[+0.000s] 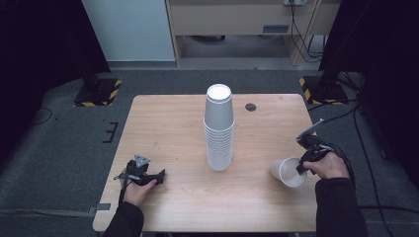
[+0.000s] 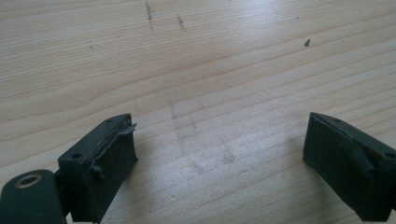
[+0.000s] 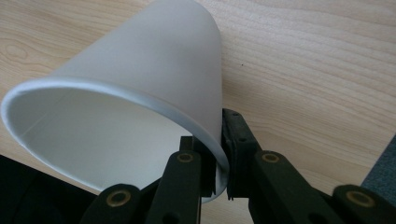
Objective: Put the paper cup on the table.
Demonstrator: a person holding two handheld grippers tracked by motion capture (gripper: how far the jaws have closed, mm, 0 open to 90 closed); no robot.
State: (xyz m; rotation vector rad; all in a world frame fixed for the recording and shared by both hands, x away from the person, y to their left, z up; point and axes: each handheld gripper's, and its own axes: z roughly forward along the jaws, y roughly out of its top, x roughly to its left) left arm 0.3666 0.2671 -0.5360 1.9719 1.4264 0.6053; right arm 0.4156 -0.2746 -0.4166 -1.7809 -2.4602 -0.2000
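A tall stack of white paper cups (image 1: 219, 128), mouths down, stands in the middle of the wooden table (image 1: 168, 123). My right gripper (image 1: 301, 167) is shut on the rim of a single white cup (image 1: 289, 172) at the table's right front; the cup lies tilted on its side, its mouth towards the person. In the right gripper view the cup (image 3: 140, 84) has its wall pinched between the two jaws of that gripper (image 3: 220, 163). My left gripper (image 1: 160, 174) rests low at the left front. In its own view the left gripper (image 2: 219, 149) is open over bare wood.
A small dark round spot (image 1: 250, 106) sits on the table behind the stack. Black stands with yellow-striped bases (image 1: 99, 91) flank the table's far corners on the grey carpet. Cables (image 1: 365, 143) trail along the floor at the right.
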